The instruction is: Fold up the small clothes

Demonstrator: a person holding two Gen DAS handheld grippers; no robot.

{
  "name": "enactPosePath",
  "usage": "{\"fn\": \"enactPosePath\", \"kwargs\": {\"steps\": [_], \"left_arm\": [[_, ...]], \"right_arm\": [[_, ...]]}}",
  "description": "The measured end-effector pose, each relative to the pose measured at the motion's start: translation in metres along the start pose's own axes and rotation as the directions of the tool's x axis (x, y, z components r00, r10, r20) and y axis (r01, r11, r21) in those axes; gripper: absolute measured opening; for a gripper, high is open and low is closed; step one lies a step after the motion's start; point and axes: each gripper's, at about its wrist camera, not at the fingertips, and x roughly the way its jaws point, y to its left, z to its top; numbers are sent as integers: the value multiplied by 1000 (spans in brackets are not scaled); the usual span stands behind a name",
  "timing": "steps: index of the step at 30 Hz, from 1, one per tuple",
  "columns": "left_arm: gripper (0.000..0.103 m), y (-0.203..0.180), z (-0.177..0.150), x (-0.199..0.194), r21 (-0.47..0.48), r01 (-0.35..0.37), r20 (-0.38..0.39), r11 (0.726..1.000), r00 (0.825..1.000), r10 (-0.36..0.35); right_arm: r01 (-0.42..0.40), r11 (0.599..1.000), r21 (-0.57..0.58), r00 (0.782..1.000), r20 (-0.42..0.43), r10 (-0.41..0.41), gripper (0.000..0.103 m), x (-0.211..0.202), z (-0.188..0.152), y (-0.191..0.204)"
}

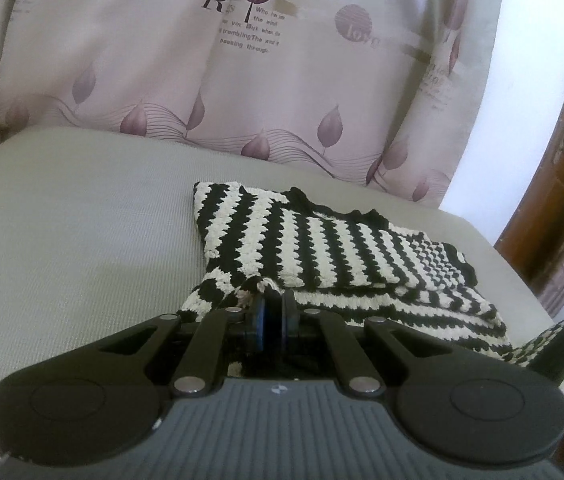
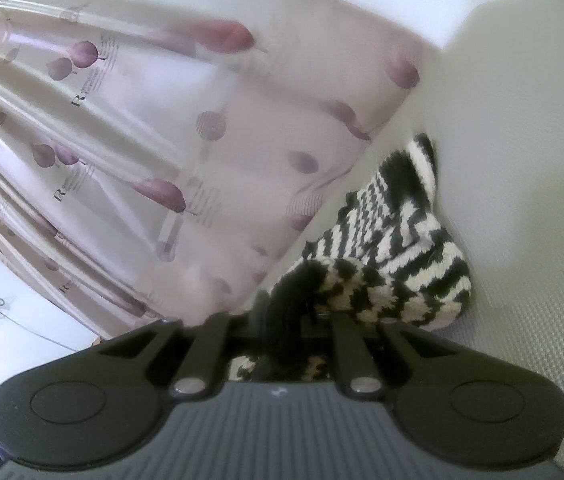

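- Nearest us in the left wrist view, our left gripper (image 1: 273,312) is clamped on the near edge of the striped knit garment (image 1: 322,252), which lies part-folded on the grey cushion (image 1: 62,240). We judge it soft, light and floppy, so edges and corners are the places to pinch.
- Only this view shows the whole layout.
- Right wrist view: our right gripper (image 2: 282,312) pinches a bunched black-edged corner; the garment (image 2: 402,248) hangs lifted near the curtain (image 2: 142,140), which the other view barely shows.

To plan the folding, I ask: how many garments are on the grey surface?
1: a black-and-white striped knitted garment, lying partly folded on the grey surface, held at its near edge. Others may be hidden.
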Motion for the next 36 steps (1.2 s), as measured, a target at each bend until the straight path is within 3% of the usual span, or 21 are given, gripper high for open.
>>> {"fn": "enactPosePath", "kwargs": {"steps": [17,36], "left_arm": [[6,1,5,12,-11,-31,11,999,999,31],[6,9,28,28,-113,-44,62,993,997,51]], "right_arm": [[4,1000,7,1000,10,-4,11,10,12,-6],[1,1000,6,1000,30,-2,11,32,39,-13]]}}
